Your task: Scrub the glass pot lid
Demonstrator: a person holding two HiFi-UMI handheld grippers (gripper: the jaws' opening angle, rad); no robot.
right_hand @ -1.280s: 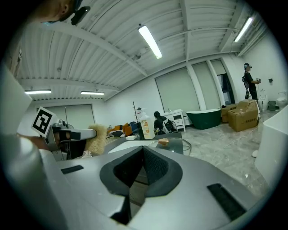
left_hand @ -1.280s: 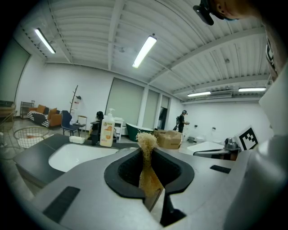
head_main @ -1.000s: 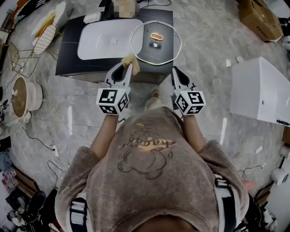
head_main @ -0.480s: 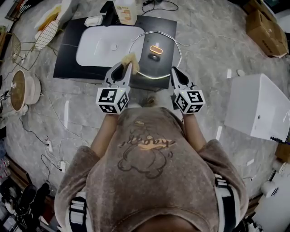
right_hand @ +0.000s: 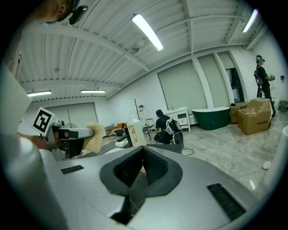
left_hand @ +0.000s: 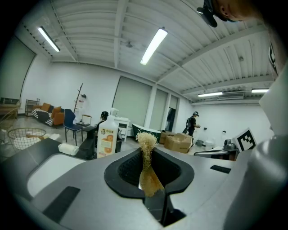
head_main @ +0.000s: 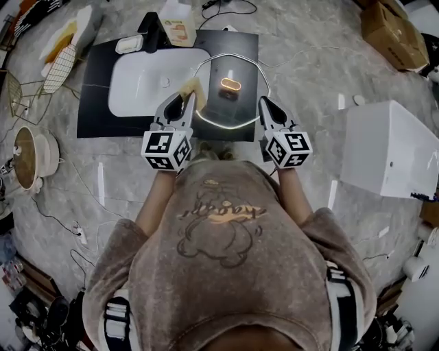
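Note:
The glass pot lid [head_main: 255,74], a steel-rimmed disc with an orange-lit knob [head_main: 230,85], lies flat on the black counter [head_main: 96,103], just right of the white sink basin [head_main: 140,82]. My left gripper [head_main: 186,101] is shut on a tan loofah scrubber [head_main: 193,88] [left_hand: 146,167], whose frayed end sticks out past the jaws over the lid's left rim. My right gripper [head_main: 263,103] [right_hand: 143,156] is shut with nothing in it, near the lid's front right rim. Both are level. The right gripper view shows my left gripper [right_hand: 67,134] with the scrubber [right_hand: 95,137].
A soap bottle [head_main: 177,15] [left_hand: 107,139] and a soap dish [head_main: 129,44] stand behind the basin. A white box [head_main: 391,147] sits on the floor at right, a cardboard box [head_main: 387,24] beyond it. A pot [head_main: 27,154] and wire rack [head_main: 58,63] are at left.
The person has stepped towards the counter, and both grippers have moved forward with it. The tips have come from short of the counter's front edge to the lid's near rim. The scrubber stays gripped.

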